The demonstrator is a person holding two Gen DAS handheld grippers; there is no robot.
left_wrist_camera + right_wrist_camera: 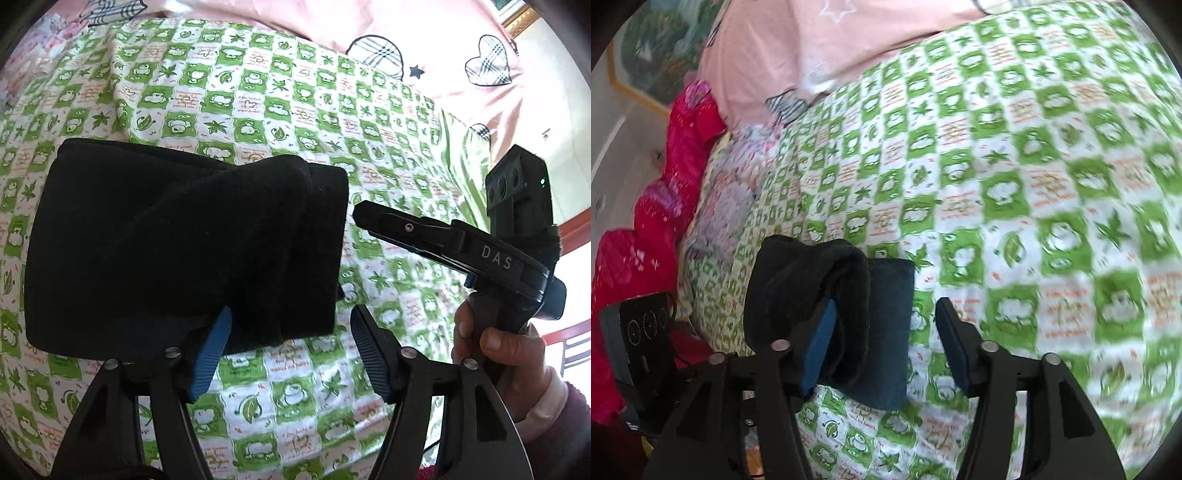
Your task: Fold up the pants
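Observation:
The black pants (177, 243) lie folded into a compact bundle on the green and white checked bed sheet (258, 99). My left gripper (290, 350) is open at the bundle's near edge, and its left blue pad lies against the fabric. My right gripper (884, 345) is open too, with its left pad against the pants (827, 302) and its right finger over the sheet (1015, 184). The right gripper also shows from the side in the left wrist view (373, 221), just right of the bundle, held by a hand (495, 343).
A pink quilt with heart prints (461, 55) lies at the far side of the bed. Red bedding (657, 206) is piled along the bed's left edge in the right wrist view. A black device (639, 332) sits at the lower left there.

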